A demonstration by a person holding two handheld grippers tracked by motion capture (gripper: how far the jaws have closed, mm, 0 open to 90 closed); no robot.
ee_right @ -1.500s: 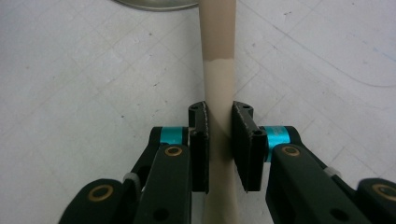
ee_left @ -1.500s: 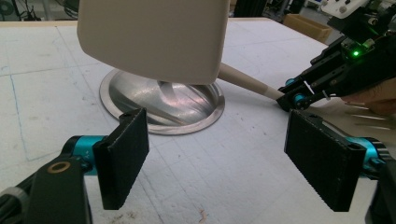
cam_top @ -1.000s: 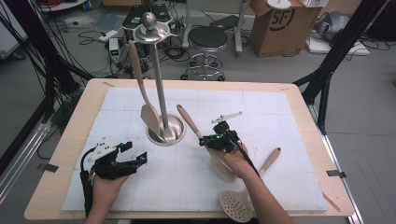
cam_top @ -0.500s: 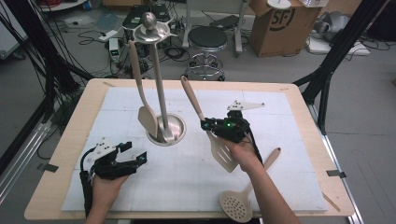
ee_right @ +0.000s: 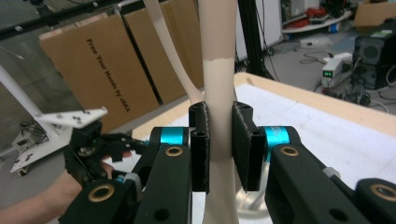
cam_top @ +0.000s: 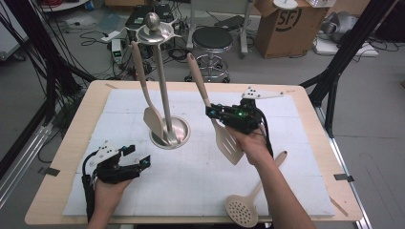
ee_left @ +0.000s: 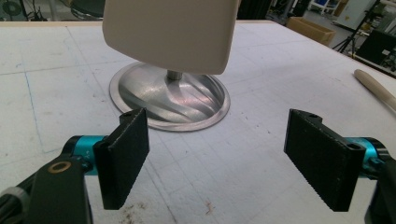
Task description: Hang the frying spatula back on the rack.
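Right tool point(cam_top: 217, 114) is clamped on the neck of the beige slotted turner point(cam_top: 228, 143); in the right gripper view the pads point(ee_right: 201, 140) press the shaft from both sides. The turner is off the desk point(cam_top: 305, 109), its blade hanging below the tool toward the person and its handle end angled up past it toward the top of the metal rack point(cam_top: 162, 86). That rack stands just left of the right tool, its round base point(cam_top: 181, 136) sitting on the white mat point(cam_top: 191, 176).

A second beige spatula point(cam_top: 148, 102) hangs from the rack's crown, blade down by the base.

Left tool point(cam_top: 138, 162) sits low over the mat, jaws spread wide with nothing between them. The left gripper view looks straight at the rack base point(ee_left: 187, 100) ahead of the tool, with the hanging spatula's blade point(ee_left: 170, 32) above it.

A skimmer point(cam_top: 243, 207) lies flat on the mat, on the near side of the right tool, under the forearm, with its wooden handle point(cam_top: 277, 160) running out to the right.
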